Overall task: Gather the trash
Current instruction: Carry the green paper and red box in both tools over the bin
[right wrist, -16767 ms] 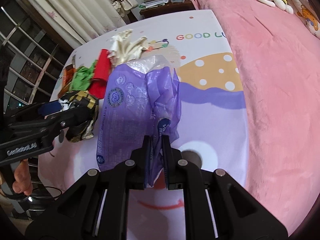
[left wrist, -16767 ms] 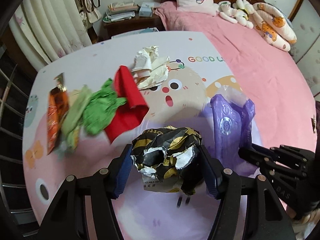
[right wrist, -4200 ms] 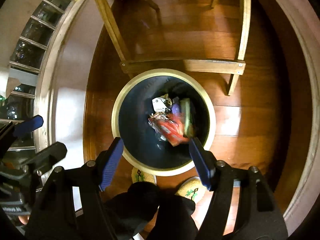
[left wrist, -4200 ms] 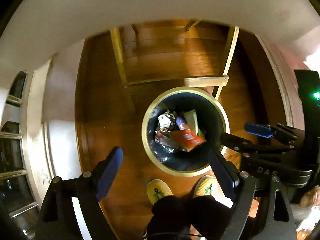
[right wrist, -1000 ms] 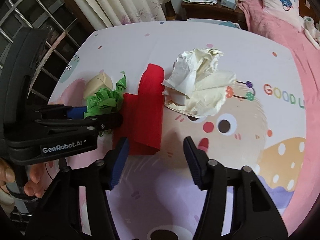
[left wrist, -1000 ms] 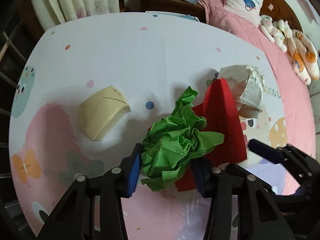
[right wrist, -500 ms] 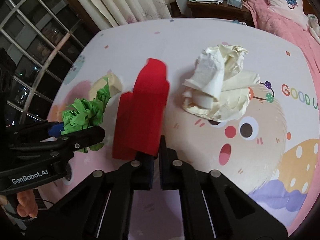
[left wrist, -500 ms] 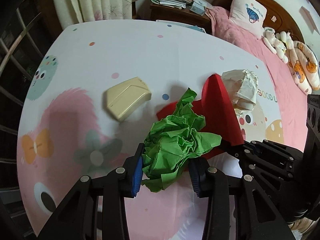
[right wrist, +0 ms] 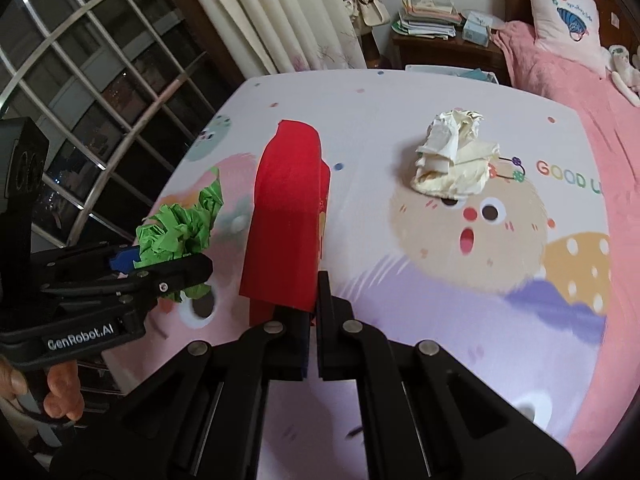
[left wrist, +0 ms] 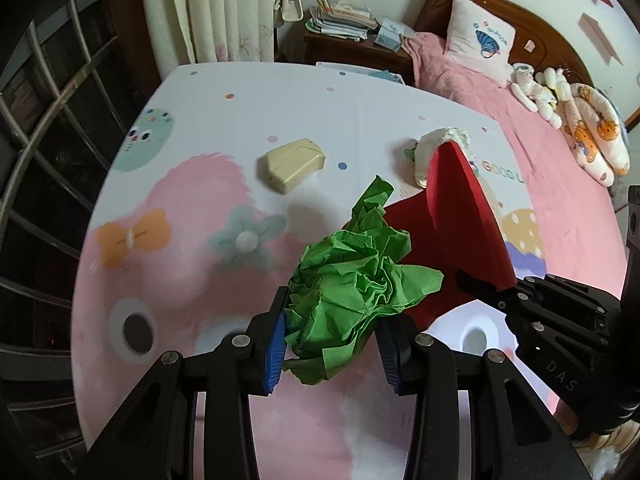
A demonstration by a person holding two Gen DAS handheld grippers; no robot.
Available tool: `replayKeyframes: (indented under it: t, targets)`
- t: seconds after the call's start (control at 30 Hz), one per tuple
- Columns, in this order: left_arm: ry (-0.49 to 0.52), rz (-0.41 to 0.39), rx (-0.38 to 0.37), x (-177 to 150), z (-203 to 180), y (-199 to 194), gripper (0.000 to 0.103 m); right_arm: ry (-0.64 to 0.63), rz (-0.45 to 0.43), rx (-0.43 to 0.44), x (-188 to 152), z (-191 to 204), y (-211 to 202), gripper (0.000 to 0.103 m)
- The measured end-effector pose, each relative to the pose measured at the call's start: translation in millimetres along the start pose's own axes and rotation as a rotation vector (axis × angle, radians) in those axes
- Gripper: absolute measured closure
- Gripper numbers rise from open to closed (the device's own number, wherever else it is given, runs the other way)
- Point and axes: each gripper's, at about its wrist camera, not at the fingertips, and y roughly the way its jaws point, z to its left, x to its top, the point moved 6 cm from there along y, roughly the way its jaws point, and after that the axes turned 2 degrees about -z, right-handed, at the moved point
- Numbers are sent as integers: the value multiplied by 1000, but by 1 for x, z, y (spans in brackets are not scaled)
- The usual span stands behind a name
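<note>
The left gripper (left wrist: 332, 344) has its jaws pressed on a crumpled green paper ball (left wrist: 352, 284), which bulges out above and below the blue pads. The right gripper (right wrist: 314, 320) has its jaws nearly together, pinching the lower edge of a folded red paper (right wrist: 286, 216) that stands up almost upright from the pinch. Both pieces seem lifted off the cartoon-printed table cover (right wrist: 460, 300), though from these angles I cannot be fully sure that the red paper is clear of it.

Farther out, a crumpled cream paper wad (right wrist: 452, 160) lies on the cover, well apart from the right gripper, and a small beige box (left wrist: 294, 164) lies beyond the green ball. A pink bed (left wrist: 560, 184) is beside the table.

The risks I see:
- The red paper is held only by a thin edge. A quick swing could make it bend over or slide out of the jaws.
- The green ball is springy and loosely packed, so a part may pull free if the squeeze relaxes.
- The two grippers are near each other, so the papers may catch together.
</note>
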Motion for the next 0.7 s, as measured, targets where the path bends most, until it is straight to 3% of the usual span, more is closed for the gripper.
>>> replayKeyframes:
  t: [0.2,0.4,0.7]
  targets:
    - [31,-50,-33,-47,23,-69,64,-20,-39,-33,-46,52,-57,103]
    - [90,-77,-58,-116,62,-131,64,29,-75,-65,-110,112,-98,103]
    - [180,-72,-82,-228,121,-182,64,82,-90,-120,-220,201,-133,103]
